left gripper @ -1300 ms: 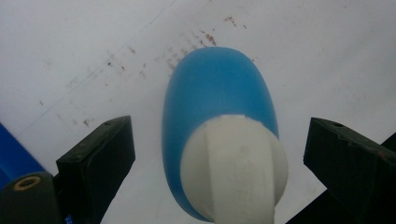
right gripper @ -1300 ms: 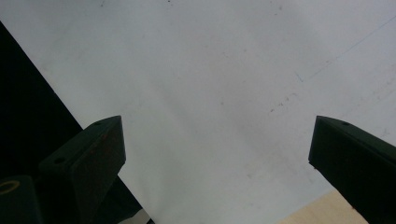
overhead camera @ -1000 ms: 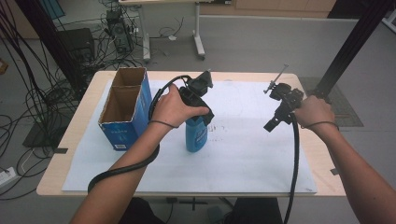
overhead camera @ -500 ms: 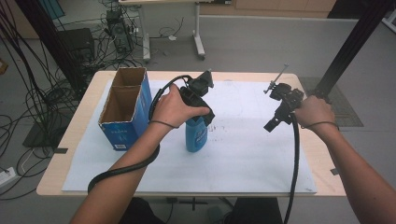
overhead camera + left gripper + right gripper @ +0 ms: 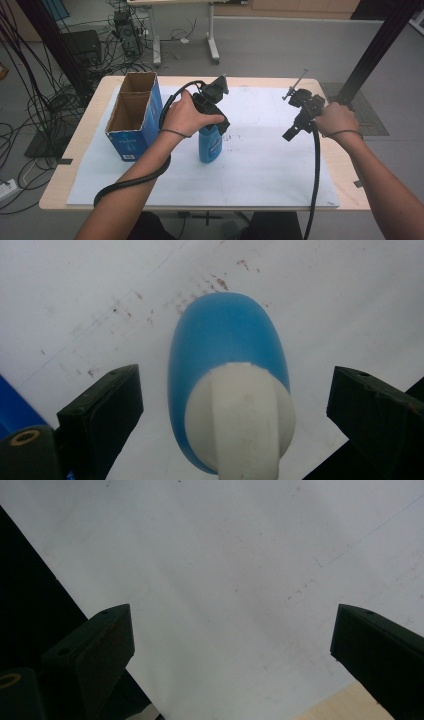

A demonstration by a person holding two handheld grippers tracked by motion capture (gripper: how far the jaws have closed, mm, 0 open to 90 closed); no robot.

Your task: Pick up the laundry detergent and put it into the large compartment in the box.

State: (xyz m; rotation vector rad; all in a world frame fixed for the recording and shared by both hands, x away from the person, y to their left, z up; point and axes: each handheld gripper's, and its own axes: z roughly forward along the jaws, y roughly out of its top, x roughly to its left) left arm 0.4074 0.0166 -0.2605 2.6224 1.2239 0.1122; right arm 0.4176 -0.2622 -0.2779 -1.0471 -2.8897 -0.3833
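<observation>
1. High view: a blue bottle (image 5: pixel 210 144) stands upright on the white paper sheet (image 5: pixel 250 165) that covers the table (image 5: pixel 80 145), just right of an open blue cardboard box (image 5: pixel 134 116). The left gripper (image 5: pixel 220 122) hangs directly over the bottle's top, while the right gripper (image 5: pixel 291 133) is held in the air well to the right.
2. Left gripper view: the left gripper (image 5: pixel 232 405) is spread wide, its jaws flanking the bottle's white cap (image 5: pixel 240 420) with clear gaps on both sides, touching nothing.
3. Right gripper view: the right gripper (image 5: pixel 232 645) is also wide apart and empty above the bare sheet (image 5: pixel 225 570), near the table's edge.
</observation>
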